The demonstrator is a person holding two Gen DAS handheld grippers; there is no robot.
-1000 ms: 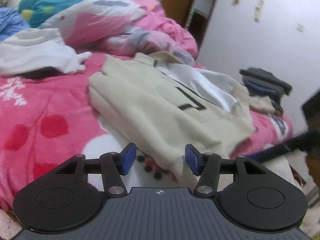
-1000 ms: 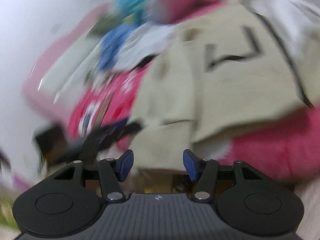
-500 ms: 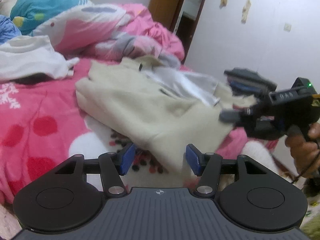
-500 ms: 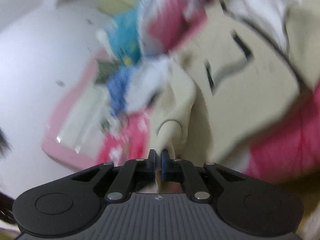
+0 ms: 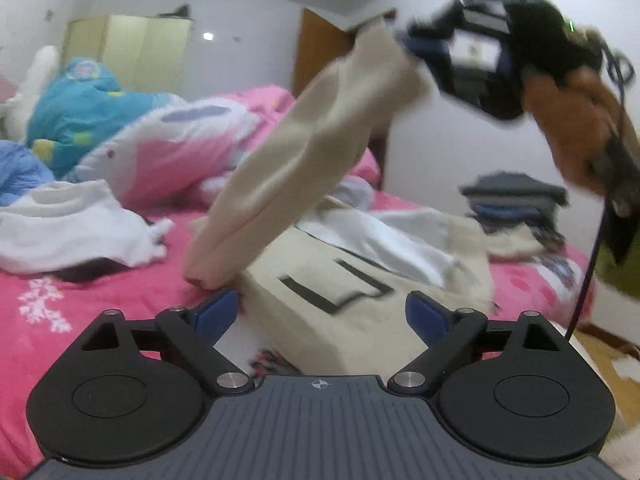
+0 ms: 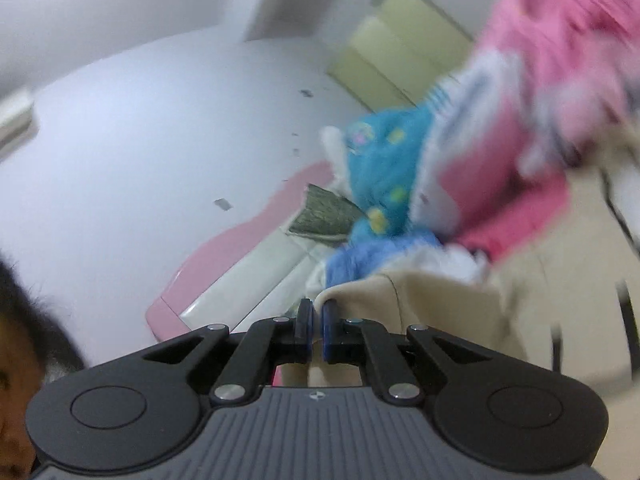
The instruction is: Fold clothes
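A cream sweatshirt (image 5: 340,304) with a black line print lies on the pink bed (image 5: 80,304). My left gripper (image 5: 322,316) is open, its blue pads either side of the sweatshirt's near edge. My right gripper (image 6: 316,330) is shut on the cuff of the cream sleeve (image 6: 420,300). In the left wrist view the right gripper (image 5: 416,50) holds that sleeve (image 5: 304,160) high above the bed, stretched up from the body of the garment.
A white garment (image 5: 68,228) lies at the left. Pink and blue bedding (image 5: 160,144) is heaped at the back. A stack of folded dark clothes (image 5: 516,204) sits at the bed's far right. A wooden door (image 5: 320,56) stands behind.
My right gripper closed on the sleeve cuff and lifted it high and leftward over the sweatshirt. My left gripper stayed open and moved closer to the garment's edge.
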